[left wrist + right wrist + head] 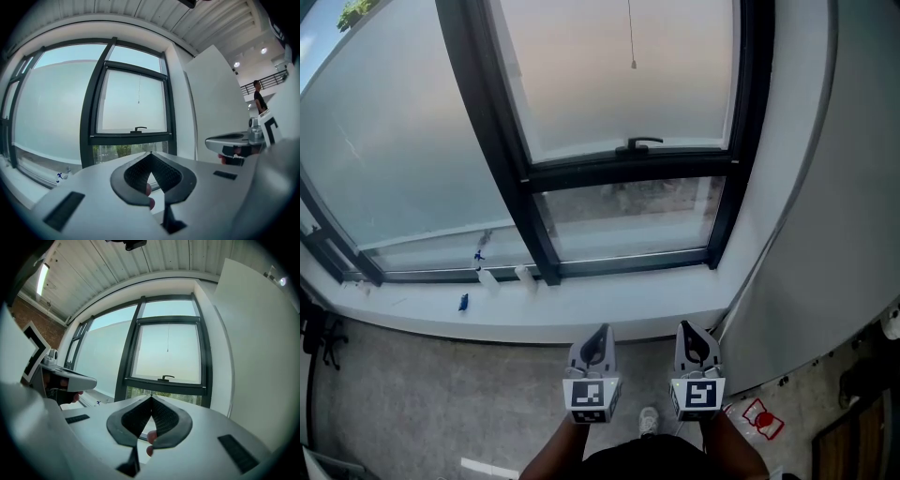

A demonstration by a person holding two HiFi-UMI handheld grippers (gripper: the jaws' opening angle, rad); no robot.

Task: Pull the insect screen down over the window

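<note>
Dark pull cord (631,37) hangs before the upper pane of the black-framed window (502,141), ending above the handle (641,143); insect screen itself not discernible. Left hand-held gripper (600,336) and right hand-held gripper (688,333): jaws together, empty, side by side below the sill (581,309).

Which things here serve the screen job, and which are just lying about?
For the job: window, hanging pull cord, left gripper and right gripper, both shut and empty.
Lying about: small blue item on the sill, white bits near it, red-and-white thing on the floor.
</note>
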